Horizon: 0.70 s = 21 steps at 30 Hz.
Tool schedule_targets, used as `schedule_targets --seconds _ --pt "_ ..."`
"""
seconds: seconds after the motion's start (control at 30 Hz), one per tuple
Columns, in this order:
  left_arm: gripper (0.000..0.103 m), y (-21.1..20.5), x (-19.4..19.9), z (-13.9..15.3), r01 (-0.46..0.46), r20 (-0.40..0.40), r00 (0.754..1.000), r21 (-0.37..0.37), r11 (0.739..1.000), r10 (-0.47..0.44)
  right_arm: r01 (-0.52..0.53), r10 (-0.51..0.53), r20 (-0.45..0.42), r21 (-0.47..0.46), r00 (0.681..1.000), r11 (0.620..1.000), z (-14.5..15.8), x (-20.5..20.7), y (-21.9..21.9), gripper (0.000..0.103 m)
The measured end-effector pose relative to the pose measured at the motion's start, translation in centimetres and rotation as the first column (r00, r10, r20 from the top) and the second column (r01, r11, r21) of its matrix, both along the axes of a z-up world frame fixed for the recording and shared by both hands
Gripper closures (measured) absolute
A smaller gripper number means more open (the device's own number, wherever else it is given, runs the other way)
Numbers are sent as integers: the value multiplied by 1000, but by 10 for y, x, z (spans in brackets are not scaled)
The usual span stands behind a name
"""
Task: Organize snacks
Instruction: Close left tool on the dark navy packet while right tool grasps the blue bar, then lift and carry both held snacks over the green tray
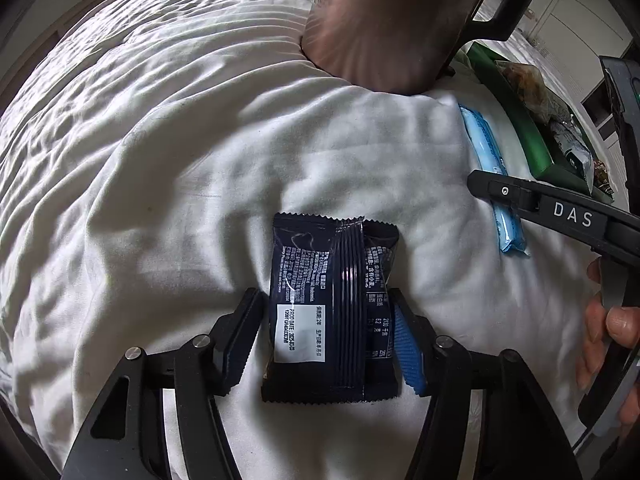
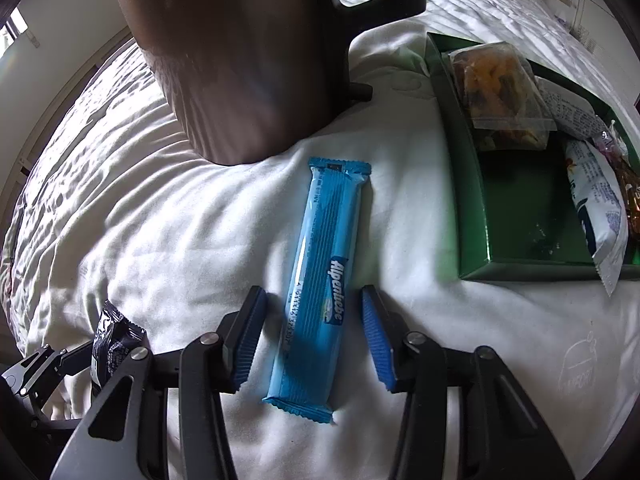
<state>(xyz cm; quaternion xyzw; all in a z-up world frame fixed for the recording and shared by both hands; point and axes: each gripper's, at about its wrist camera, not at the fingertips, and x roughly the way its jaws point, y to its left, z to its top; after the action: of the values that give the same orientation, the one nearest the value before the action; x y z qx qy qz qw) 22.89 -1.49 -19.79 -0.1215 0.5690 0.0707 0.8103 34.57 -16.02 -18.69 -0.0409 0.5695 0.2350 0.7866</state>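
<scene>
White bedding lies under everything I see. My left gripper straddles a dark packet, jaws apart, pads just beside its edges. My right gripper sits spread around a blue bar, not touching. The green tray of snacks waits right of the bar, beside a brown jug.

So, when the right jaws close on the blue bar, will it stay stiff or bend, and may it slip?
The blue bar looks long and thin, so it probably sags a little if held at one end. Its glossy wrapper may slip, though the ribbed pads should help. It lies flat on the soft sheet, so it likely will not roll.
</scene>
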Motion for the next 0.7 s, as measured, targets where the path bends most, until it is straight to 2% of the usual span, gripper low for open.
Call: schedule_targets --seconds 0.03,0.2,0.43,0.57,0.7 --pt "55 0 0 0 5 0 1000 1 1000 -5 -3 3 -2 5 1000 1000 0 0 0 102" --pt "60 4 0 0 4 17 1000 -23 1000 -4 -12 12 -10 25 1000 1000 0 1 -3 103" --pt "64 32 -11 6 -31 86 995 -150 988 45 -23 24 -15 66 1000 998 1 -2 -17 103" --pt "65 38 -17 16 -38 113 992 -152 988 56 -34 35 -7 58 999 998 4 -6 -20 103" --pt "66 35 -17 19 -26 114 993 -123 992 40 -50 50 -2 48 999 998 6 -13 -25 103"
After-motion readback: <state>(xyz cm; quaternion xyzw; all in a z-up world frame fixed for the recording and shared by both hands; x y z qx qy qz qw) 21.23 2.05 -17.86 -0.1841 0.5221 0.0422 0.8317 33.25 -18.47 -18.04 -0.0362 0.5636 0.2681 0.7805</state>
